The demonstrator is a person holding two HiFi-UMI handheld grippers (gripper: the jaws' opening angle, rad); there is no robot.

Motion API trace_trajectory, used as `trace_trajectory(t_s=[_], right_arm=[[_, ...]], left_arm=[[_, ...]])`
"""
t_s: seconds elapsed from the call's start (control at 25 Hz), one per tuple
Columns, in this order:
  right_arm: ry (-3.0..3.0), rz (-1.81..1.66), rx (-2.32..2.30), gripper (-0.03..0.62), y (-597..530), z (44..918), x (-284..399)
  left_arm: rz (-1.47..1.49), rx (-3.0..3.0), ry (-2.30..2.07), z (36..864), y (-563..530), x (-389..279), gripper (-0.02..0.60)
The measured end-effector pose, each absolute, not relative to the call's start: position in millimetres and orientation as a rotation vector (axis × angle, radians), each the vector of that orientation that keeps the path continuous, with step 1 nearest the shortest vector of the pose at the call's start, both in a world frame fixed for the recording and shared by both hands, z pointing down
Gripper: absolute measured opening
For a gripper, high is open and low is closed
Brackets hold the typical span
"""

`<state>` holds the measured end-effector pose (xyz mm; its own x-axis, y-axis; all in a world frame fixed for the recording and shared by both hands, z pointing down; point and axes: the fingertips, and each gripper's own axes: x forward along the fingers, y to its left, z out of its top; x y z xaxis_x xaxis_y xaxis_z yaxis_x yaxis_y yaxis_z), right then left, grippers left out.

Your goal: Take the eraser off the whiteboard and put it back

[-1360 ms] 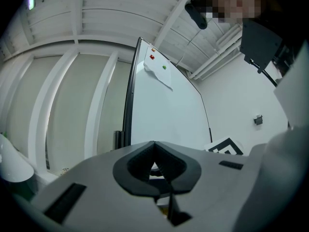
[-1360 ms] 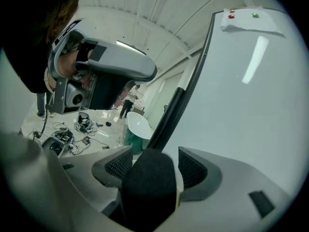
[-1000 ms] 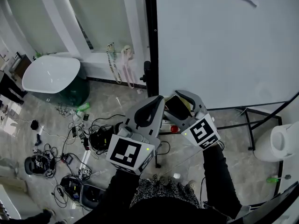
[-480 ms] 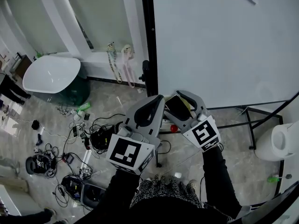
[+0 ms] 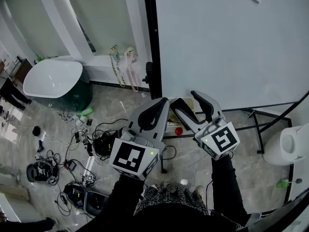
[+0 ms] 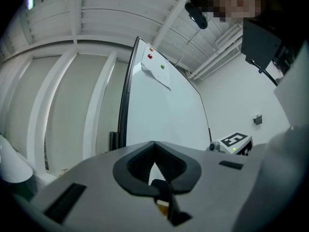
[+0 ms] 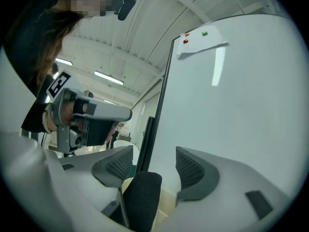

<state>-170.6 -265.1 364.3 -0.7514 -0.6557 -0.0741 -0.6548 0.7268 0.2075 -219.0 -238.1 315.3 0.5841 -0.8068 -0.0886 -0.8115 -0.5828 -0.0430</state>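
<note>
My left gripper (image 5: 159,103) sat low centre in the head view, its jaws pressed together on nothing. Just right of it, my right gripper (image 5: 185,97) had its jaws spread. The eraser (image 7: 140,199) stood between them, close to the jaw at the lower left of the right gripper view and, I judged, not pinched. Beyond rose the whiteboard (image 5: 231,47), filling the upper right. I couldn't tell whether the eraser touched it. I took this for the release; next I'd draw the right gripper straight away without nudging the eraser.
</note>
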Motion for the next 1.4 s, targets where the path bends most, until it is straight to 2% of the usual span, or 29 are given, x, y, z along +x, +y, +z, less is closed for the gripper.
trace_trajectory(t_s=[0.24,0.32,0.48,0.56,1.4], right_arm=[[-2.902,-0.276,1.249,0.269,-257,352,-154],[-2.889,-0.276,1.306,0.210,-254,350,-149],[-2.836,-0.324,1.391,0.032,-244,347,-143],[-2.816,-0.291,1.437,0.015,-241,348,-139],[-2.784,-0.332,1.464,0.009,-130,327,-108]], left_arm=[[0.114,-2.726,1.381,312,-231,-214,0.006],[0.121,-2.729,1.363,310,-229,-211,0.006],[0.110,-2.751,1.299,311,-221,-206,0.006],[0.127,-2.766,1.276,309,-215,-203,0.006],[0.129,-2.718,1.337,303,-117,-173,0.006]])
